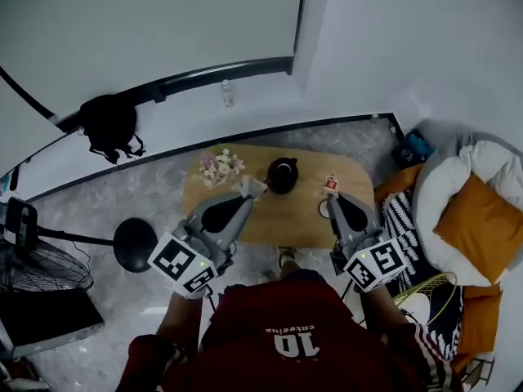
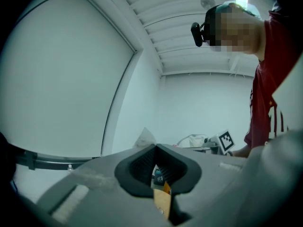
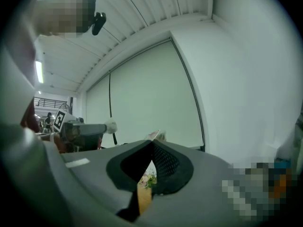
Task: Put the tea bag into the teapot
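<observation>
Light, soft and likely easy to tear, the white tea bag (image 1: 252, 187) is pinched by its edge in the clenched left tool (image 1: 243, 193), beside the teapot (image 1: 283, 175) over the tabletop's (image 1: 298, 223) middle, while the right tool (image 1: 333, 194) clenches a red-and-white tag (image 1: 331, 184).

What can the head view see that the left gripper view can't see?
Only the head view shows the flowers, the orange cushion and the black bag. Only the left gripper view shows the ceiling and the camera on the person's head. Both show the left gripper shut on a white crumpled thing, and the right gripper.
</observation>
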`<state>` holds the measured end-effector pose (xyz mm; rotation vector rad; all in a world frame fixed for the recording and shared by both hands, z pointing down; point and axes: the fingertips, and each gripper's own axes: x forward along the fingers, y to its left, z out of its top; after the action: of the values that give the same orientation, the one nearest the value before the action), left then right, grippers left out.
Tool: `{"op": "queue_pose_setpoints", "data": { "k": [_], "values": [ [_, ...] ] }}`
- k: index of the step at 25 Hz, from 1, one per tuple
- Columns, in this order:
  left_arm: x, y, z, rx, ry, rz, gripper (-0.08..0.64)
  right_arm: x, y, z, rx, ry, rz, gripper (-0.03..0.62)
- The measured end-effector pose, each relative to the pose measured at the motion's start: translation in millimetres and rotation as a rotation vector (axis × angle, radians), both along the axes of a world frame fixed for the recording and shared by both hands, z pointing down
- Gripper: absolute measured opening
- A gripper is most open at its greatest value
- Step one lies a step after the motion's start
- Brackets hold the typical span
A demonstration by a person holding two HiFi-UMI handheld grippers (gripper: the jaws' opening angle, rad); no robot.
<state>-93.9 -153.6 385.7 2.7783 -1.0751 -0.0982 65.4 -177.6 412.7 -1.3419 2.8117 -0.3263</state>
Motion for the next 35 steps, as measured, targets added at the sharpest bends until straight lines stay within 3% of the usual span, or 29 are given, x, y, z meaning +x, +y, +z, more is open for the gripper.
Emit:
{"op": "queue_pose_setpoints", "data": {
  "k": [7, 13, 35],
  "values": [
    [13, -40, 16, -0.012, -0.026, -0.004, 0.003, 9, -59, 59, -0.085, 0.034, -0.017, 0.002],
    [14, -68, 31, -0.067, -0.012, -0.064, 0.003, 12, -103, 129, -0.167, 0.063, -0.026, 0.002],
    [-6, -133, 59, -0.177, -0.092, -0.206, 0.003, -34, -211, 366, -0.449, 0.241, -0.123, 0.002]
  ]
}}
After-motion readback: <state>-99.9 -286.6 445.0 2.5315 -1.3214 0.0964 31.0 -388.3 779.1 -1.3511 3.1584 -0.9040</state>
